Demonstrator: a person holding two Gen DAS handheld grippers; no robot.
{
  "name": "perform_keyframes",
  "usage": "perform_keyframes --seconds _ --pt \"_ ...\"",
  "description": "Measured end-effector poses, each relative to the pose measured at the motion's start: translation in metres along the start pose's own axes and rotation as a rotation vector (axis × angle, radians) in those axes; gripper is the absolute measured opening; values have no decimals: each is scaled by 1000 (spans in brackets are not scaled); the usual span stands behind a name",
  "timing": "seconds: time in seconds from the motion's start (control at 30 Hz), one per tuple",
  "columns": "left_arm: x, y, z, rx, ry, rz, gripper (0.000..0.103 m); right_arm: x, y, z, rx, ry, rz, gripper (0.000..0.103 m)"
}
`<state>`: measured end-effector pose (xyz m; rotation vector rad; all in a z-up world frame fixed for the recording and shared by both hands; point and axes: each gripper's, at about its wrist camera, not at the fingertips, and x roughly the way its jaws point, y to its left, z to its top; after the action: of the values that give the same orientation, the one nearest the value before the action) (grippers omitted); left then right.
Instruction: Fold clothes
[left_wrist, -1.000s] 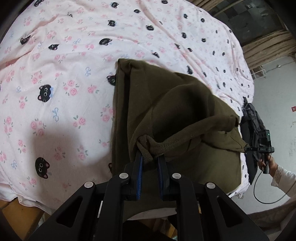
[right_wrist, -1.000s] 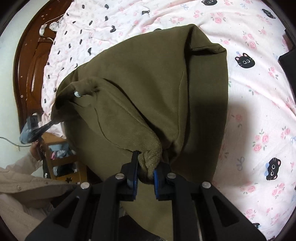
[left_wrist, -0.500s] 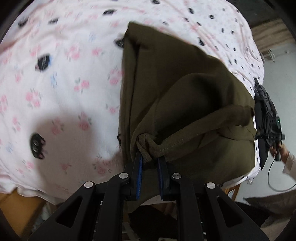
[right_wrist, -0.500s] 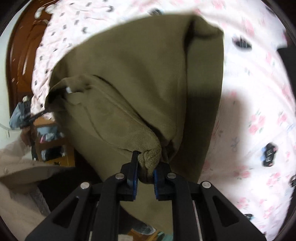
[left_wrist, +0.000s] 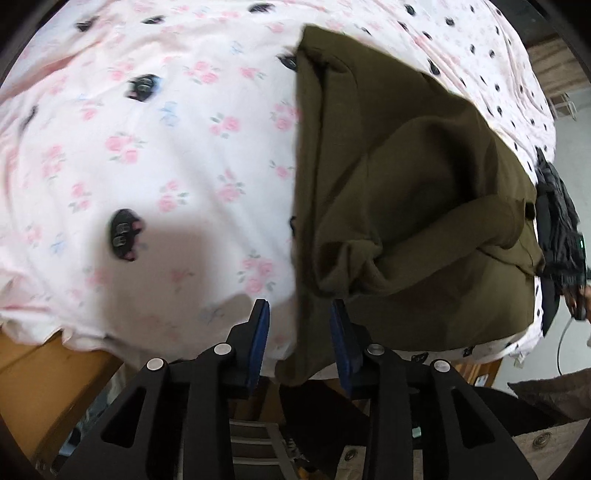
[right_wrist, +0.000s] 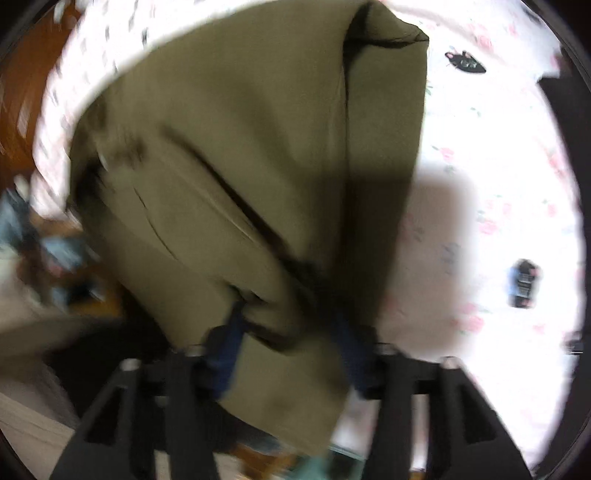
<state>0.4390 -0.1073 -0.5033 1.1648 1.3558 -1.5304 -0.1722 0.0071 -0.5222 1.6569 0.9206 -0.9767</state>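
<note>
An olive green garment (left_wrist: 406, 166) lies folded over on the pink cat-print bedsheet (left_wrist: 147, 147), its near edge hanging over the bed's side. My left gripper (left_wrist: 299, 308) is opening. The garment's bunched corner (left_wrist: 347, 262) rests just past the tips and its hanging edge runs between the jaws, clear of the blue pads (left_wrist: 260, 325). In the blurred right wrist view, my right gripper (right_wrist: 290, 326) is opening too, with the garment (right_wrist: 258, 147) draped between its jaws and not pinched.
The bed's wooden frame (left_wrist: 37, 369) shows below the sheet at the near left. Dark clothing (left_wrist: 557, 221) lies beside the garment's far end, by the other hand-held gripper. A brown headboard (right_wrist: 22, 92) stands at the left. A dark item (right_wrist: 565, 96) sits at the right edge.
Both grippers, shut on bunched corners of the garment before, have spread their jaws and let the cloth go. Both views have tipped down toward the bed's edge.
</note>
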Motion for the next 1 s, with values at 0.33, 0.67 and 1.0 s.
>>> perform_keyframes --seconds 0.33,0.67,1.0 --pt "-9 -118 63 329 -92 -166 29 -69 50 43 -137 -180 19 57" --pt "78 -248 80 695 80 -194 29 15 123 120 -417 19 43 54" --pt "88 -236 32 699 248 -203 29 39 139 68 -447 157 126 18"
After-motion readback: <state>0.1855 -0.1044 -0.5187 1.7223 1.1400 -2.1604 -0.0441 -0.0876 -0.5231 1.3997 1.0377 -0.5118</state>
